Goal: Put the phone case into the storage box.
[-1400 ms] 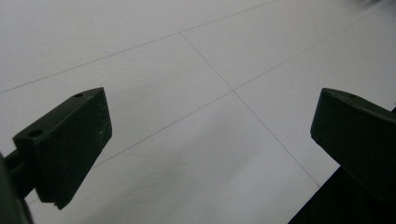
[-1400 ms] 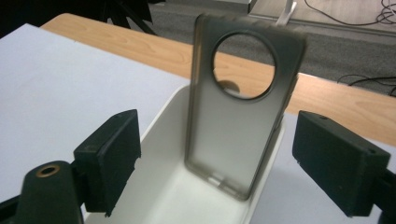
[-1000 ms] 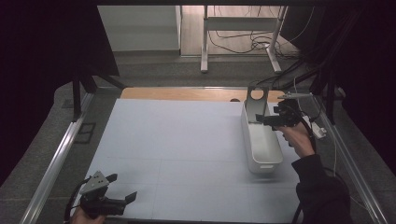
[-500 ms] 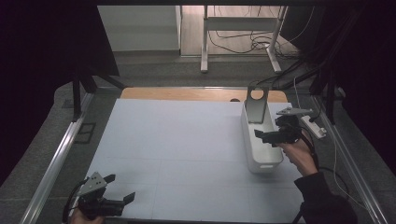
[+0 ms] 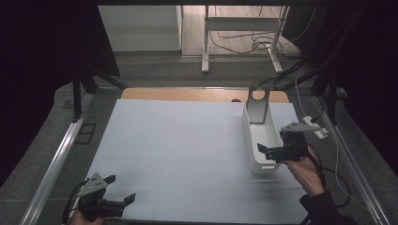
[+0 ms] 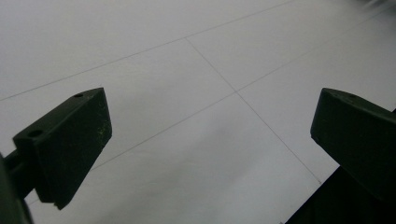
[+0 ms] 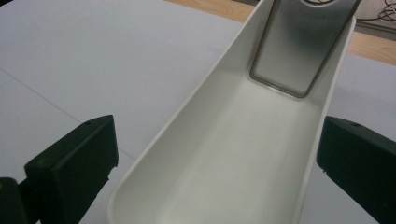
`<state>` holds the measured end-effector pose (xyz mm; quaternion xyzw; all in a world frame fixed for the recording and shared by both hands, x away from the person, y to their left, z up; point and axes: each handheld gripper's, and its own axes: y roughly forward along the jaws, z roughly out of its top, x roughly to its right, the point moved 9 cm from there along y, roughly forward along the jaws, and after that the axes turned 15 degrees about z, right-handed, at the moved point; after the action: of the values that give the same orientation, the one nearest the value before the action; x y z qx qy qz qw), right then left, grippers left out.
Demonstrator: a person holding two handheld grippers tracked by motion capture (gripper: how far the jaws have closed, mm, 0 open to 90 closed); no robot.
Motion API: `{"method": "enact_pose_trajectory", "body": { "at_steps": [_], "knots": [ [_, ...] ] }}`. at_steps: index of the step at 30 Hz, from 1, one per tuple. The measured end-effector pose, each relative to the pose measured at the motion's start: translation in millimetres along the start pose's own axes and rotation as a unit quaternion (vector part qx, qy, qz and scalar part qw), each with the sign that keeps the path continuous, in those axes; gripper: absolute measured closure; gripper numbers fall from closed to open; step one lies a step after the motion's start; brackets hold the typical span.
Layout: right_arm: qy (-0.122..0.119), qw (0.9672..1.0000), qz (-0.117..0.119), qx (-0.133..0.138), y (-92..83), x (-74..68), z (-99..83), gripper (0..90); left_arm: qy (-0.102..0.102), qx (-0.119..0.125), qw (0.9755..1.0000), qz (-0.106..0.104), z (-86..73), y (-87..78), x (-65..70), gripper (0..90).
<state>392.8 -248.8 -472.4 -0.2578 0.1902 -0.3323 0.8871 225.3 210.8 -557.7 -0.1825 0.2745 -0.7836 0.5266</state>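
The right gripper [image 5: 271,152] straddles the bin [image 7: 243,154], jaws wide, likely to grasp it (left gripper [image 5: 119,190] idles open).

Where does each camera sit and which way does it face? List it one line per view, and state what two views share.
High view: above the person's side, looking forward and down on the table; both hands show, with left gripper and right gripper.
Left gripper view: rides the left gripper, facing bare table between open jaws.
Right gripper view: rides the right gripper, looking along the white bin, jaws open either side of it.
Shared: high and right gripper views both show the white bin and its metal plate.
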Motion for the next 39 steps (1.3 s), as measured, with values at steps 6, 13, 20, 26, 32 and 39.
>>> {"method": "enact_pose_trajectory", "body": {
  "at_steps": [6,13,20,26,32,39],
  "knots": [
    [0.003,0.9999,-0.004,0.011,-13.5,-12.5,-12.3,0.0,0.003,0.000,1.0000,0.000,-0.2,-0.2,0.3,0.0],
    [0.007,0.9999,-0.009,0.009,-26.8,-23.4,-30.0,0.0,0.004,-0.001,1.0000,0.004,-0.4,-0.4,0.3,0.0],
    [0.016,0.9998,-0.011,0.009,-36.7,-33.4,-47.0,0.0,0.003,0.000,1.0000,0.007,-0.5,-0.8,0.4,0.0],
    [0.019,0.9995,-0.023,-0.003,-41.5,-36.5,-66.6,0.0,0.000,0.000,1.0000,0.007,-0.6,-0.9,-0.2,0.0],
    [0.039,0.9989,-0.027,-0.003,-46.2,-37.0,-87.8,0.0,-0.001,-0.001,1.0000,0.008,-0.8,-0.7,-0.1,0.0],
    [0.047,0.9983,-0.032,-0.012,-52.6,-44.5,-105.7,0.0,0.000,-0.001,0.9999,0.011,-1.3,-1.3,-0.9,0.0]
  ]
}}
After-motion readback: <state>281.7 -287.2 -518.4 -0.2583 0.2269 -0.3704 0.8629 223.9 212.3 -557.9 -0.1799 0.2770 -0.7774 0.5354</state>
